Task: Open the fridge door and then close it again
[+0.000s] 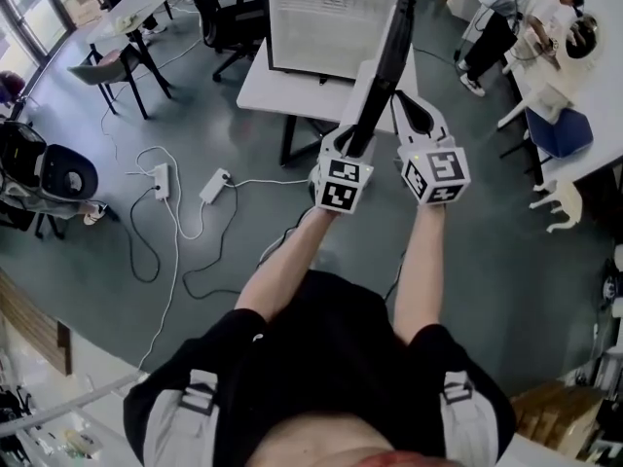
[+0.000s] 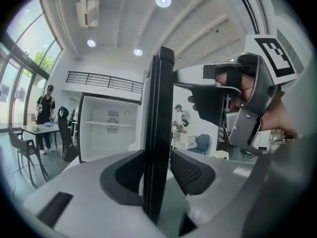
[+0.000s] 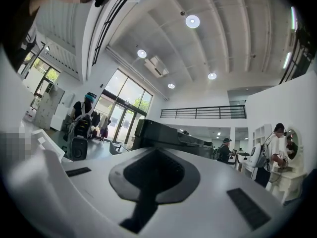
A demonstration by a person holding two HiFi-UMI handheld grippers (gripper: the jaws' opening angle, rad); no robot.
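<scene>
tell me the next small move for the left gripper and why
Probably nudge the fridge door back toward the cabinet: the door stands wide open, and the left gripper has its jaws astride the door's edge without clamping it.

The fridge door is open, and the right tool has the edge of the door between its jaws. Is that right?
Not quite. The fridge door is open, but it is the left tool that has the door's edge between its jaws, as the left gripper view shows. The right tool is shut with nothing in it.
</scene>
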